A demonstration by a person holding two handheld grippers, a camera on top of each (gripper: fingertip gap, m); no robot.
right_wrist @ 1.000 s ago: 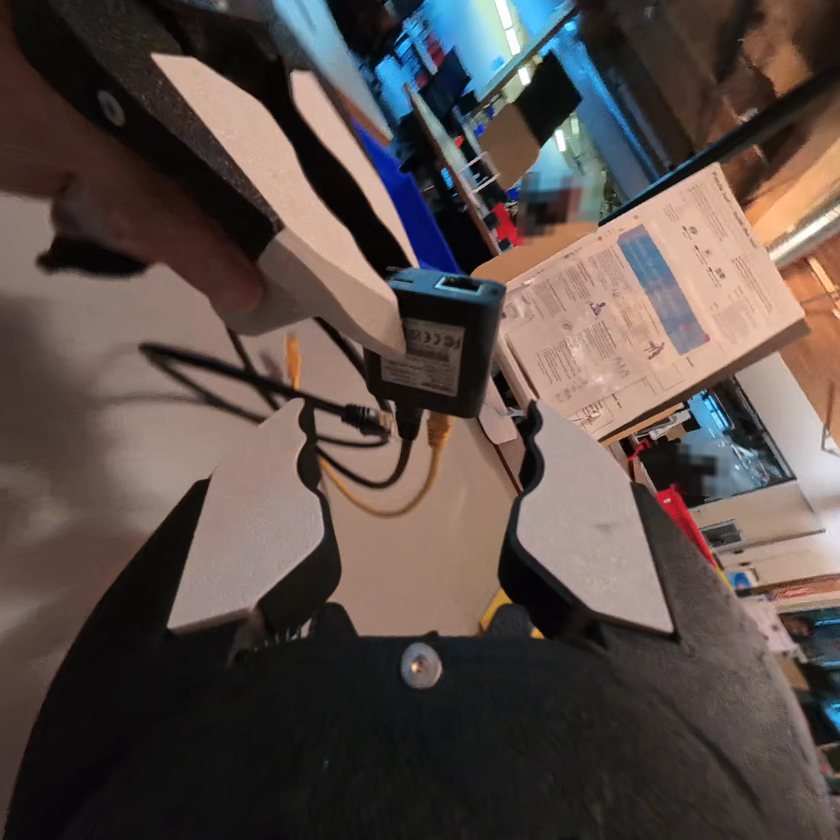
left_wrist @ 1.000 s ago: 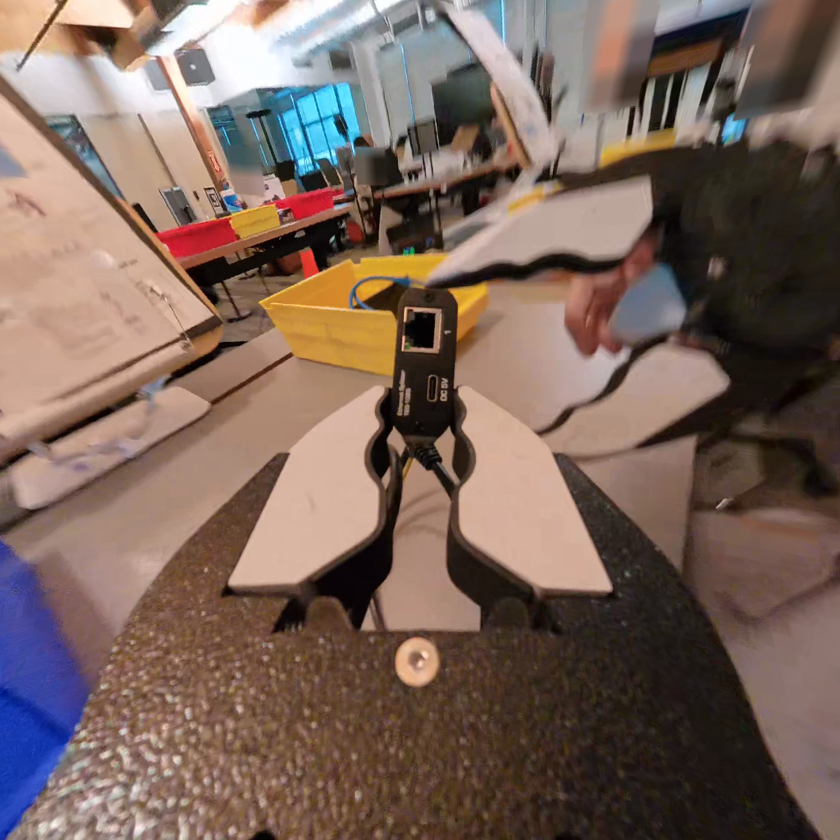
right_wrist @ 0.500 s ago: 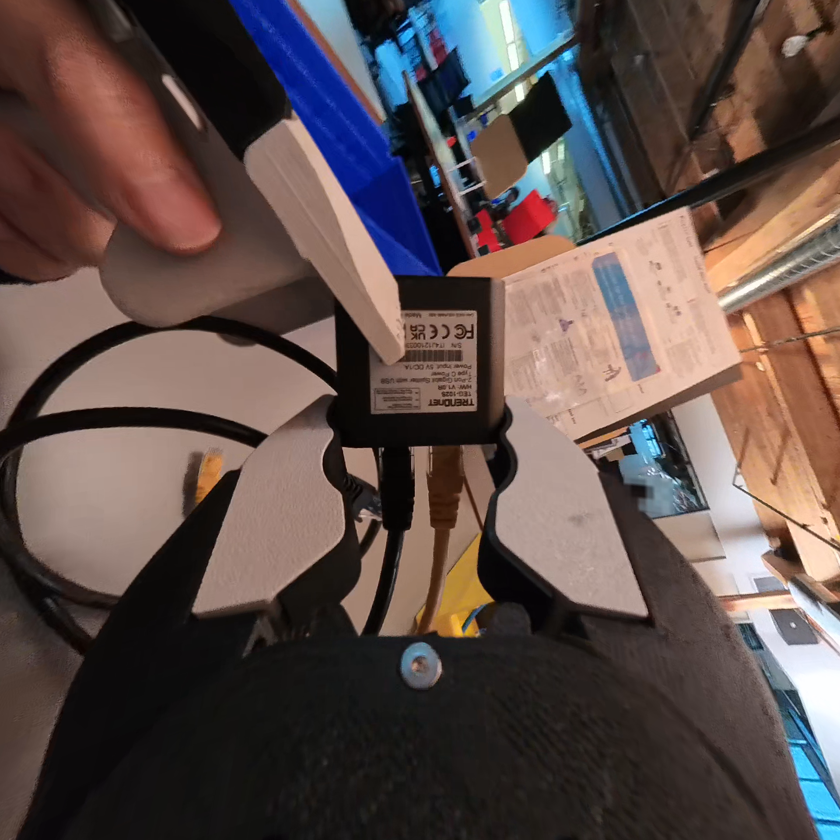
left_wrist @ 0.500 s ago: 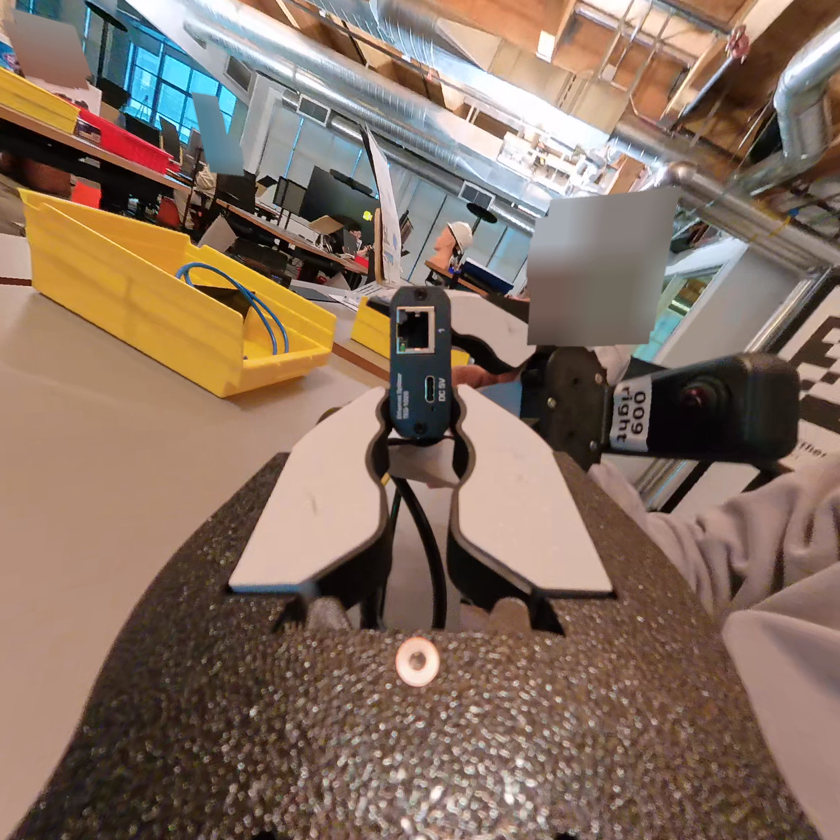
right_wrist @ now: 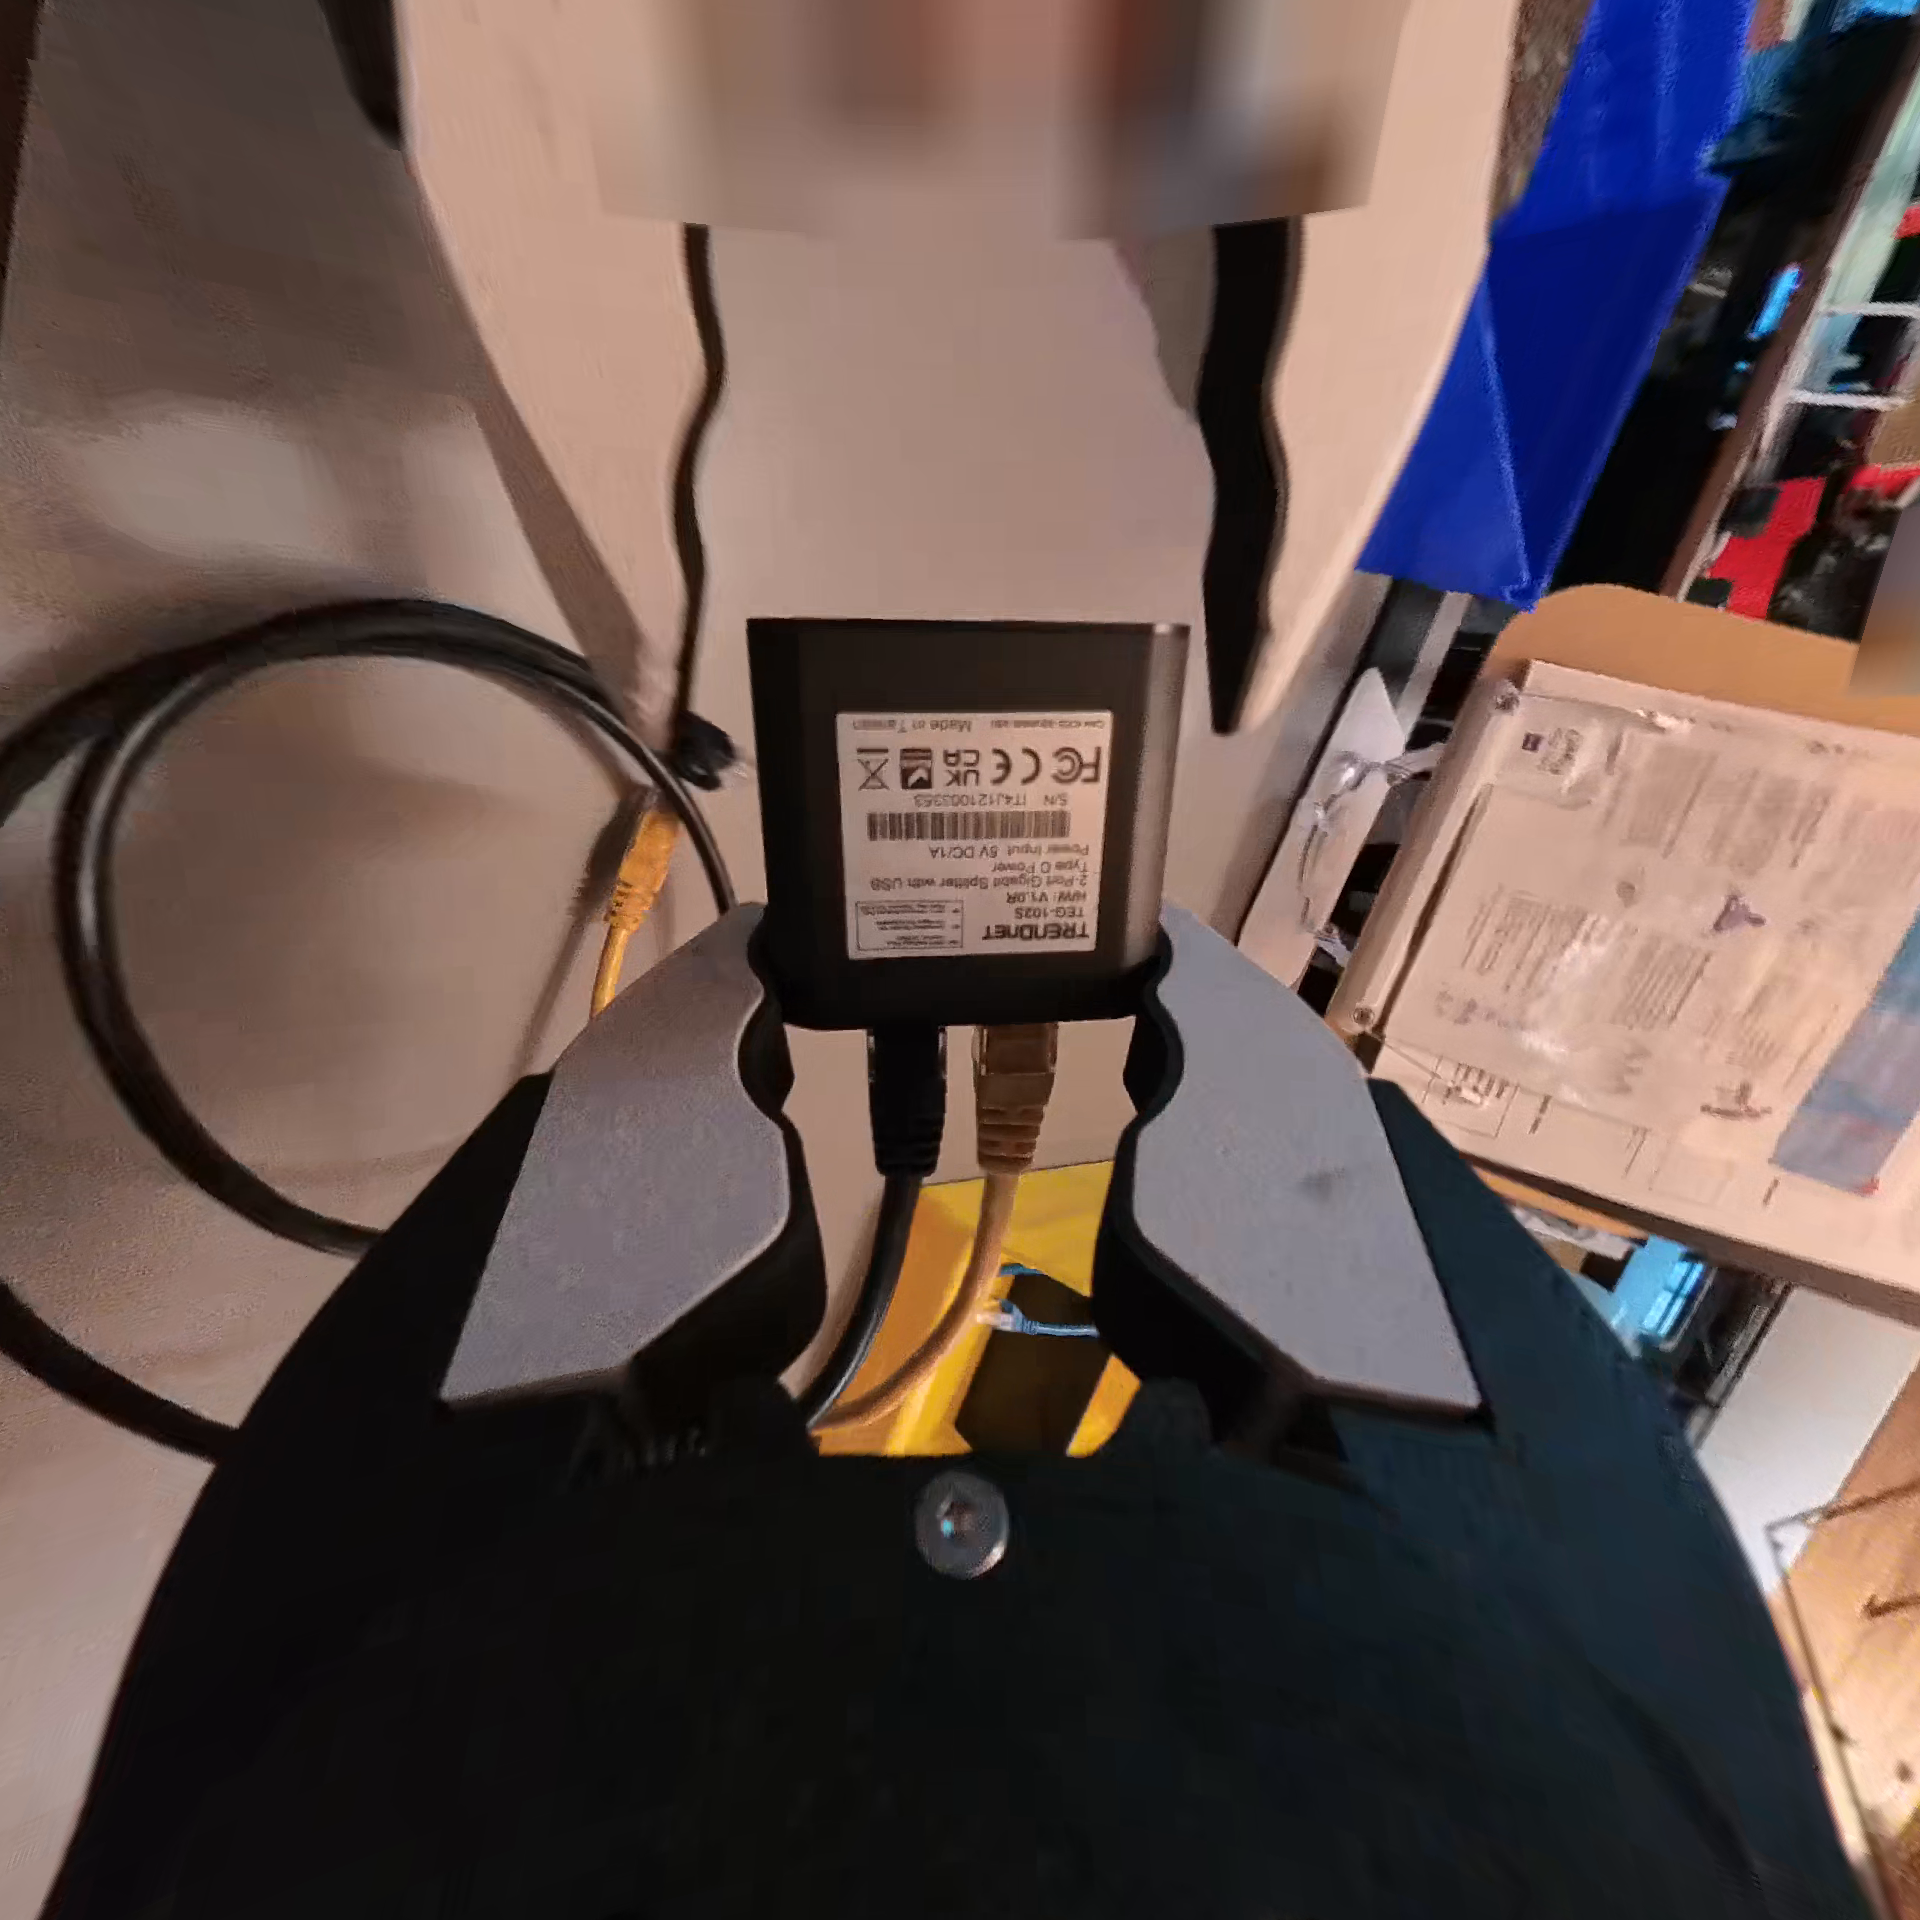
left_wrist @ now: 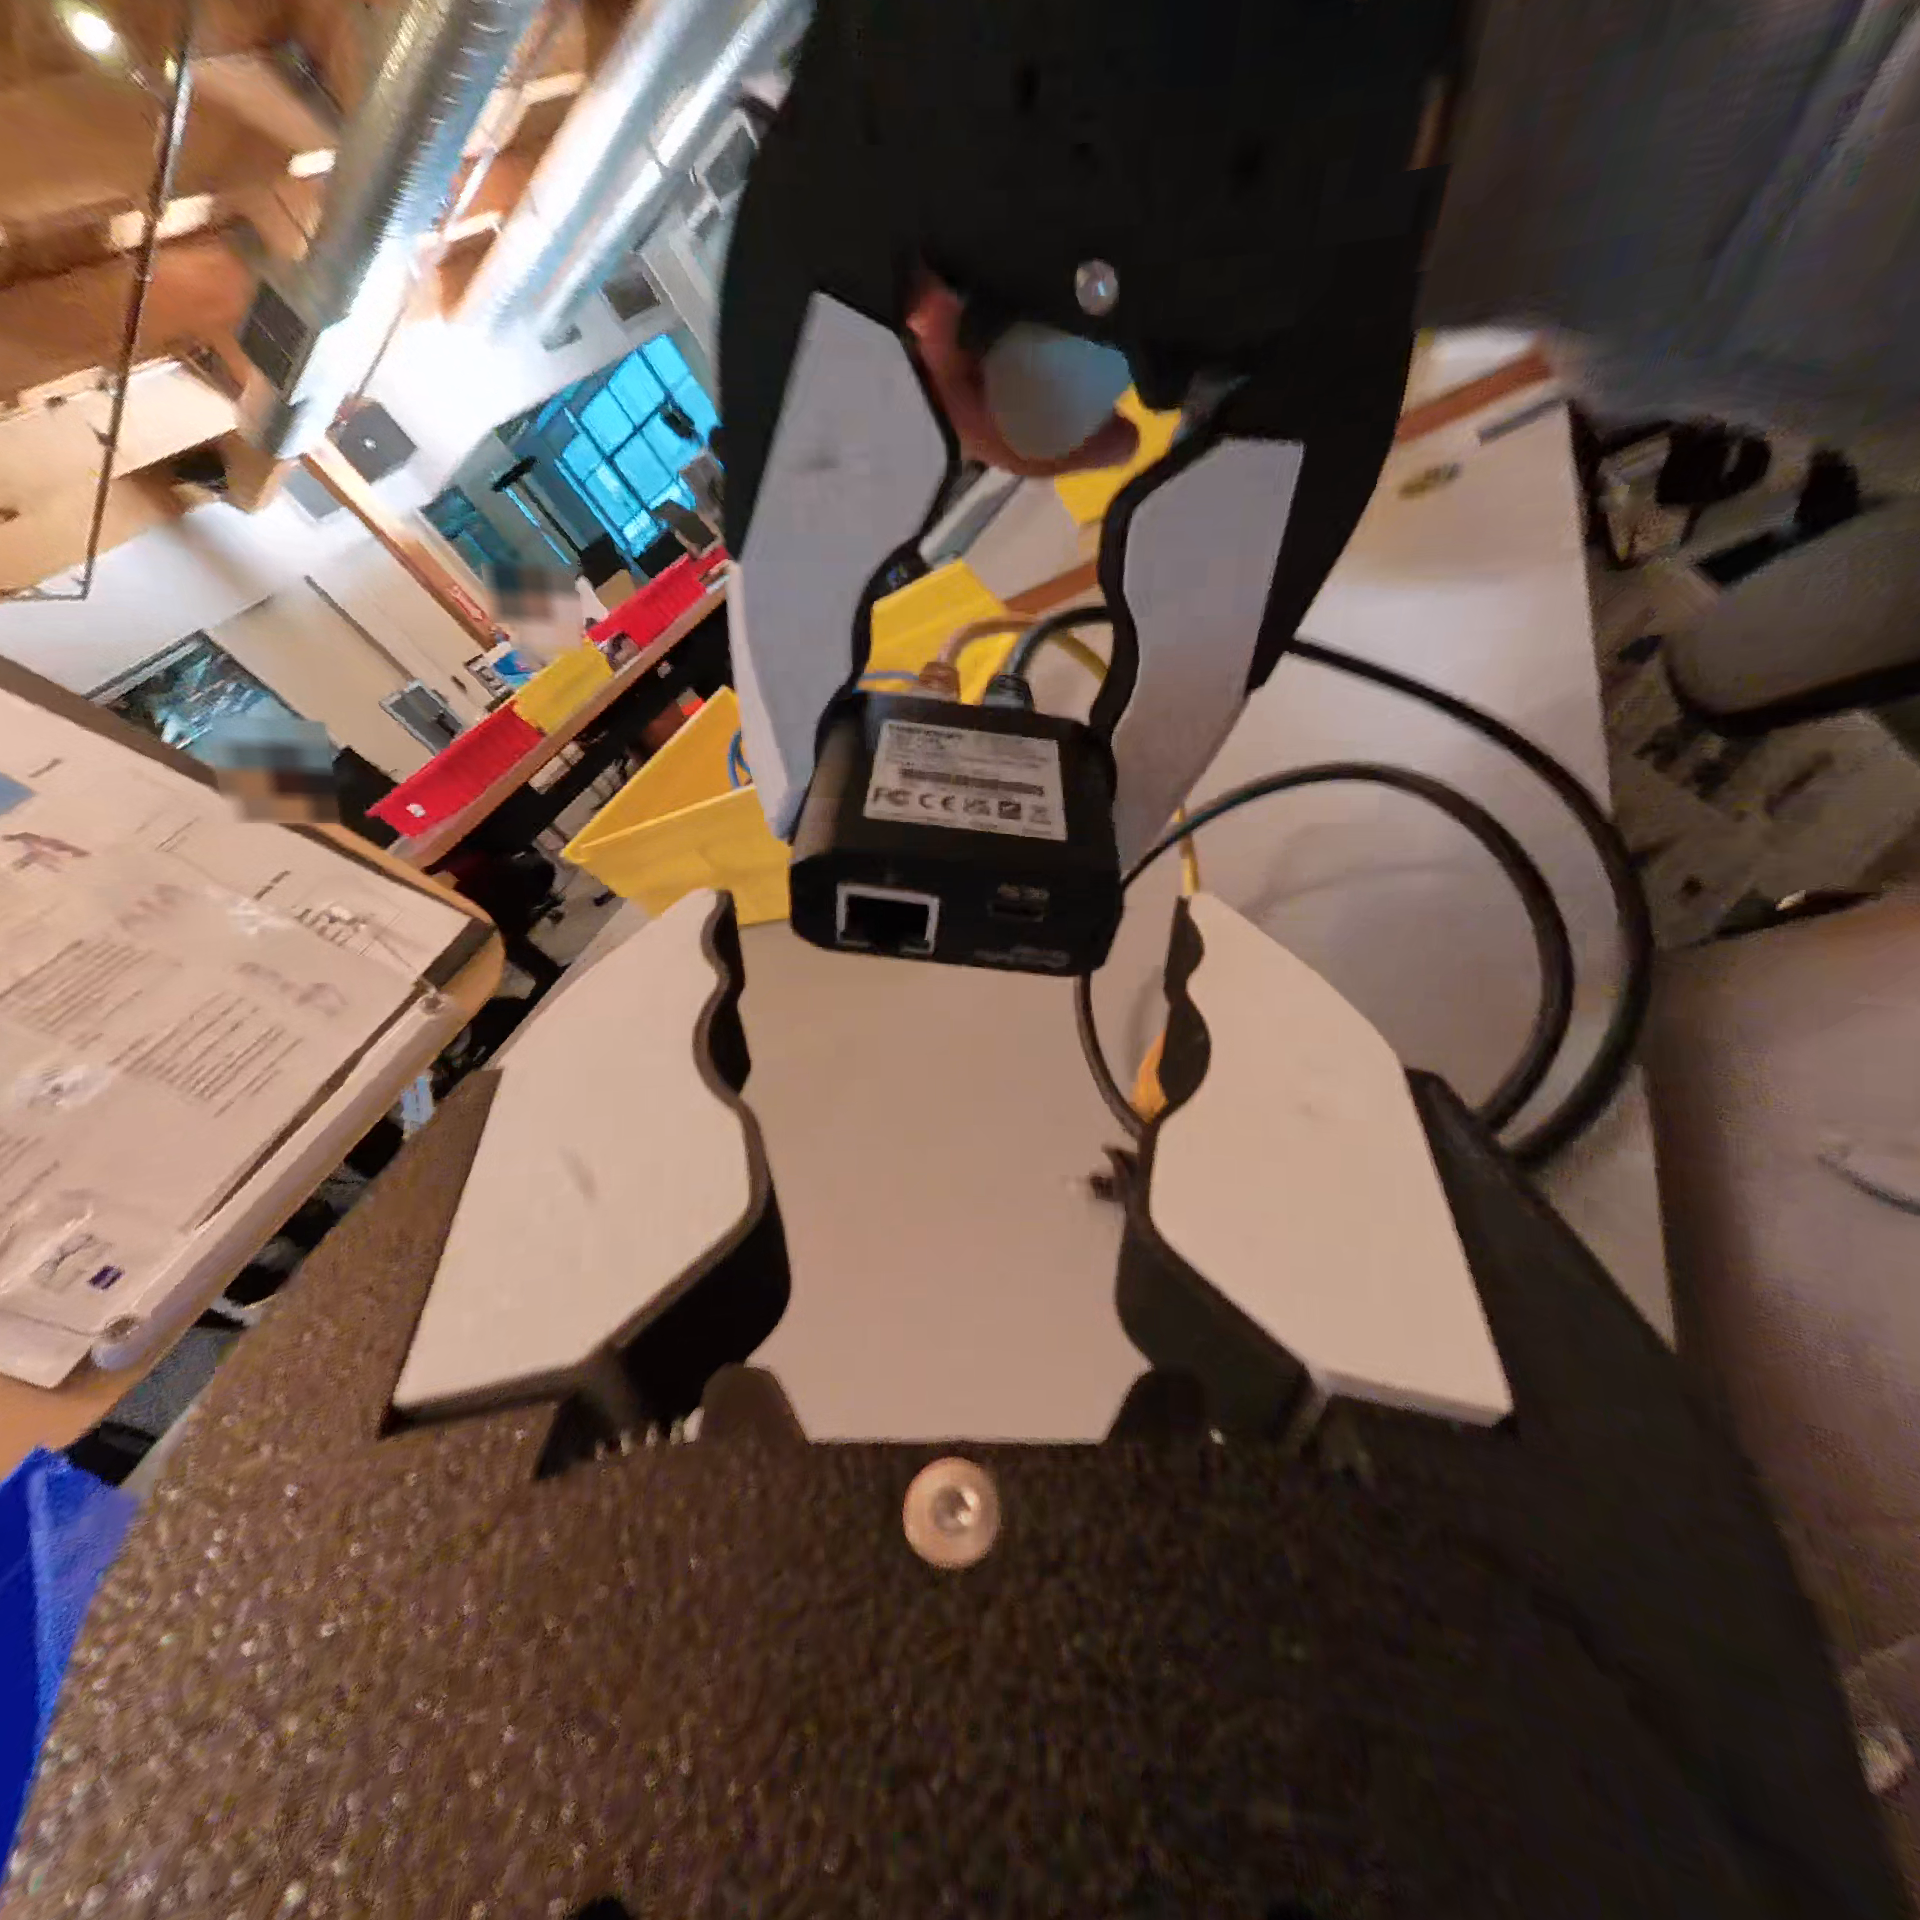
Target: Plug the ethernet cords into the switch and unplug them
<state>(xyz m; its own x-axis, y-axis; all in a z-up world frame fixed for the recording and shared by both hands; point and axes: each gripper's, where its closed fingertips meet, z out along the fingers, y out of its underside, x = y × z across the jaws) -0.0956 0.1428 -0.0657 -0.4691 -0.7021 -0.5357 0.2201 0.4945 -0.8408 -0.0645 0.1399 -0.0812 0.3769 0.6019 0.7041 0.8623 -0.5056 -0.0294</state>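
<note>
The black ethernet switch (right_wrist: pixel 966 800) is off the table, label side up. My right gripper (right_wrist: pixel 956 935) is shut on its cord end. A black cord (right_wrist: pixel 904 1101) and a tan cord (right_wrist: pixel 1013 1101) are plugged into that end. In the left wrist view the switch (left_wrist: pixel 956 831) hangs from the right gripper (left_wrist: pixel 956 790), with its empty port facing me. My left gripper (left_wrist: pixel 951 935) is open, its tips on either side of the switch's free end, not touching it. A loose yellow plug (right_wrist: pixel 639 862) lies on the table.
A black cable loop (right_wrist: pixel 104 935) lies on the table (left_wrist: pixel 1455 831). A yellow bin (left_wrist: pixel 686 821) stands behind the switch. A board with paper sheets (left_wrist: pixel 156 1018) and a blue bin (left_wrist: pixel 42 1621) are at the left. Red bins (left_wrist: pixel 468 758) are farther back. About 4 centimetres separates my left fingertips from my right. The loose yellow plug (right_wrist: pixel 639 862) lies around 10 centimetres away from my right fingertips.
My left gripper held the switch and has let go and opened. My right gripper, open a second ago, has shut on the switch's cord end and now carries it.
</note>
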